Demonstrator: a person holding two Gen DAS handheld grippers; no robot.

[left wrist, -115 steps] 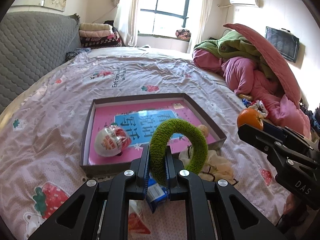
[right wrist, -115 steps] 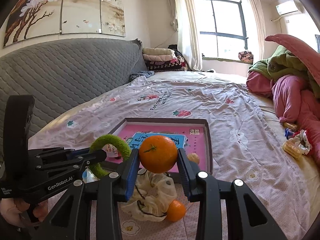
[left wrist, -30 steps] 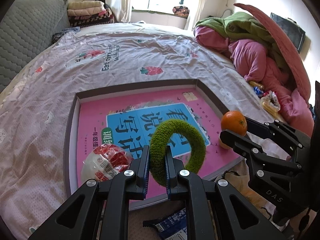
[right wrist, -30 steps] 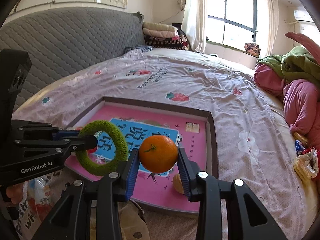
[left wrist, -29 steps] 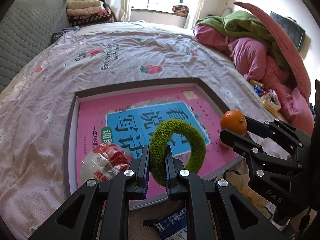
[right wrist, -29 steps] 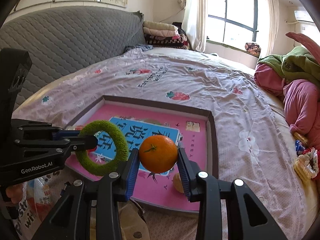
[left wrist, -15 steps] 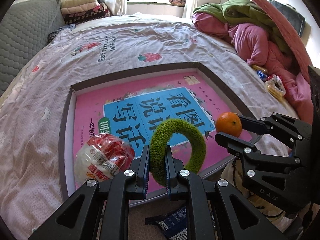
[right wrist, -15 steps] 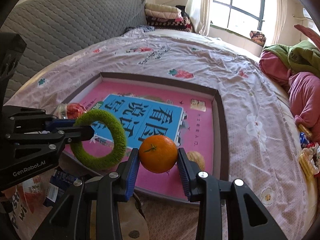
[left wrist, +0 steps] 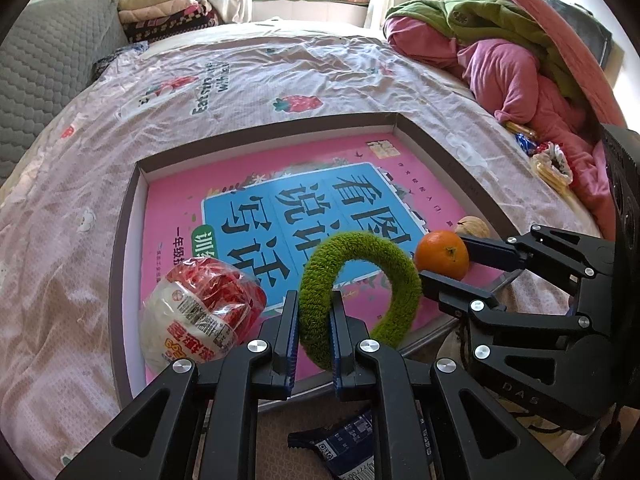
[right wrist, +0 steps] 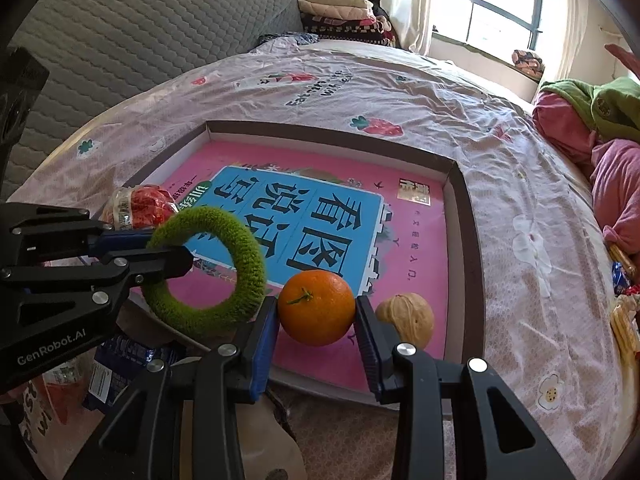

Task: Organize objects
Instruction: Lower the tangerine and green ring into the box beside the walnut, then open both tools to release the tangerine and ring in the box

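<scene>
My left gripper (left wrist: 314, 320) is shut on a fuzzy green ring (left wrist: 360, 288) and holds it above the near edge of a shallow brown-rimmed box (left wrist: 120, 240). A pink and blue book (left wrist: 312, 208) lies flat in the box. My right gripper (right wrist: 316, 312) is shut on an orange (right wrist: 316, 306) above the box's near right part. The ring also shows in the right wrist view (right wrist: 208, 272), and the orange in the left wrist view (left wrist: 442, 254). A red and white wrapped snack (left wrist: 200, 316) and a walnut (right wrist: 406, 320) lie in the box.
The box sits on a pink strawberry-print bedsheet (left wrist: 240, 80). A blue packet (left wrist: 352, 448) and other wrappers (right wrist: 60, 392) lie in front of the box. A heap of pink and green bedding (left wrist: 520, 60) fills the right. A grey quilted headboard (right wrist: 140, 20) is on the left.
Both grippers have moved forward and lower over the box, still holding the ring and the orange. The box now fills more of both views.
</scene>
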